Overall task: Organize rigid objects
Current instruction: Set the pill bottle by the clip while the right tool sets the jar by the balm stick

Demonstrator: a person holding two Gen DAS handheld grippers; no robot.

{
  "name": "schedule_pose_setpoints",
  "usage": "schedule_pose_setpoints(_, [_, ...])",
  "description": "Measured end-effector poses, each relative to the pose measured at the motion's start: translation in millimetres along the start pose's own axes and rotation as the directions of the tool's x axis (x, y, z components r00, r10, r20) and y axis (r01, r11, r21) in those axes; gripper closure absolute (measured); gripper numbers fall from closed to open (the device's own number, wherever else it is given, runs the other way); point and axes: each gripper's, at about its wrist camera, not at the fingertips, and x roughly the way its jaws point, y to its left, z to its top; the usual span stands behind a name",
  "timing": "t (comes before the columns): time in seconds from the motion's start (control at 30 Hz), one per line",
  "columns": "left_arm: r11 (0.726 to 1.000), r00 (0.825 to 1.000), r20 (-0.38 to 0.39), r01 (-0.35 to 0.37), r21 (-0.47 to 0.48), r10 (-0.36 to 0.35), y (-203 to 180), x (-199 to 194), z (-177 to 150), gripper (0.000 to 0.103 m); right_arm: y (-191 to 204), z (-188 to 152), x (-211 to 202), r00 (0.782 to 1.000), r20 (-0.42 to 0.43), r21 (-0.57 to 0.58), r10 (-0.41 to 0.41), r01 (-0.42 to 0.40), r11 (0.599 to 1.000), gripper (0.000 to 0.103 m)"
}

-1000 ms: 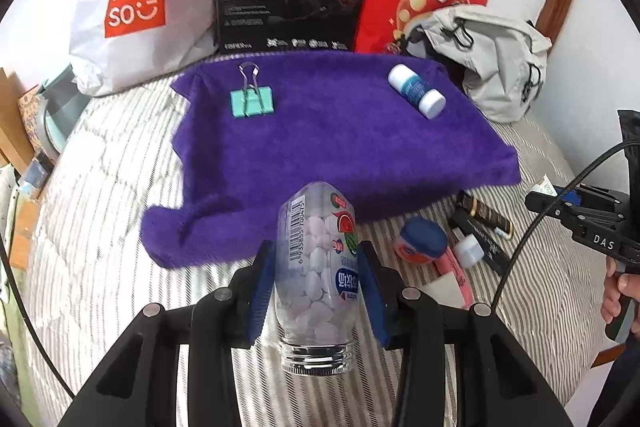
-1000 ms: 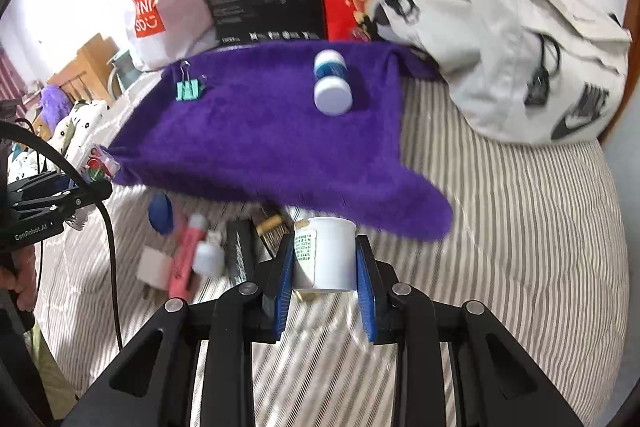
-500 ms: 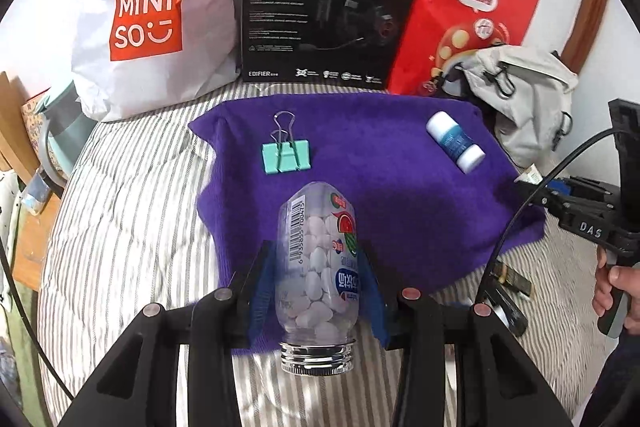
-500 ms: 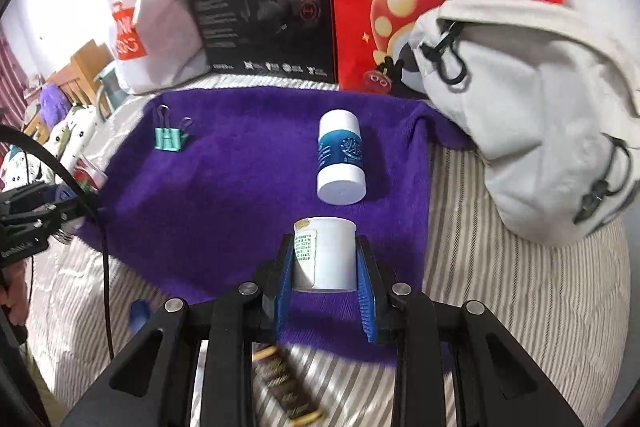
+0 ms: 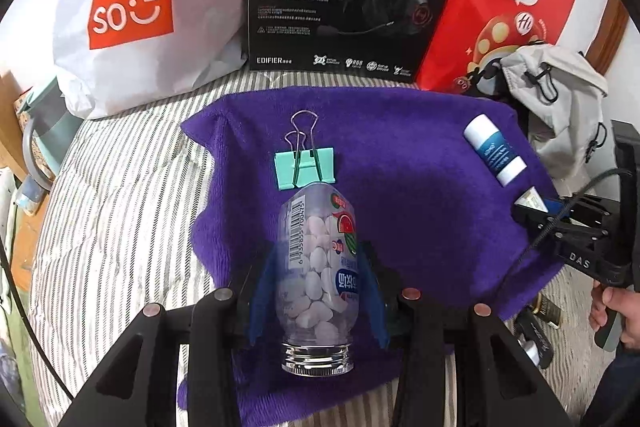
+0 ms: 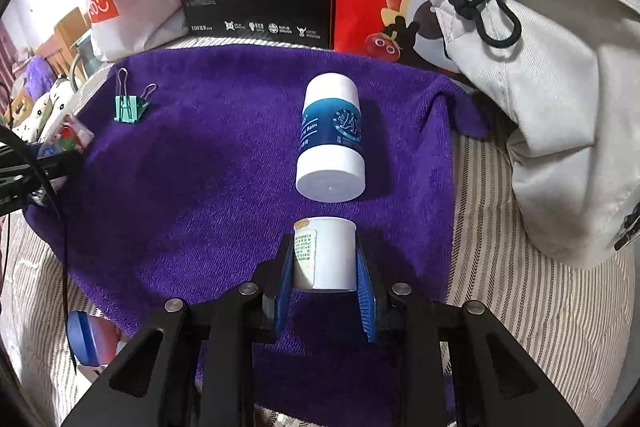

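While both your grippers are loaded, the job reads roughly half done. Binder clip (image 5: 304, 169) and blue-banded balm tube (image 6: 331, 137) already lie on the purple towel (image 5: 420, 211), well apart from each other. Still off the towel on the striped bedding (image 5: 112, 227): a blue-capped item (image 6: 86, 343) by the near-left edge in the right view, plus a few dark stick-like pieces (image 5: 536, 319) past the near-right edge in the left view; too small to identify.

Left gripper (image 5: 316, 291): clamped on the clear mint bottle (image 5: 318, 267), blue pads on both sides of the body, cap end toward the camera, base pointing at the clip. Bottle sits over the towel's near-middle, base just short of the clip in the picture. Can't tell if it touches the cloth.

Right gripper (image 6: 325, 267): clamped on the small white jar (image 6: 325, 255), pads flush on both flanks, label strip on its left side. It's over the towel's near-right area, directly in line with the balm tube and just short of its cap end; a strip of towel shows between them. Shadow under the jar suggests it's close to the cloth; contact not confirmable.

My read: both pieces are at set-down position, release not yet done. Watch the bottle, since it's round and may roll into the clip.
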Motion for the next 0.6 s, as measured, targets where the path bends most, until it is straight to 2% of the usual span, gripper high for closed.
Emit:
schedule_pose_setpoints(0.37, [0.999,0.998,-0.026,-0.054,0.009,0.054,-4.5,31.0,11.0,0.064,1.6,-1.3,-2.9,1.0,0.014,-0.036,0.02,-0.02,0.999,0.073])
schedule_pose_setpoints(0.5, [0.996,0.996,-0.024,-0.082,0.038,0.082,-11.0,34.7,12.3,0.064,-2.0,-3.7,-6.4,0.999,0.005,-0.03,0.035,-0.035,0.999,0.066])
schedule_pose_setpoints(0.6, [0.993,0.995,-0.016,-0.101,0.056,0.102,-14.2,35.1,11.2,0.063,-1.7,-4.9,-9.9,1.0,-0.005,-0.034,0.028,-0.028,0.999,0.066])
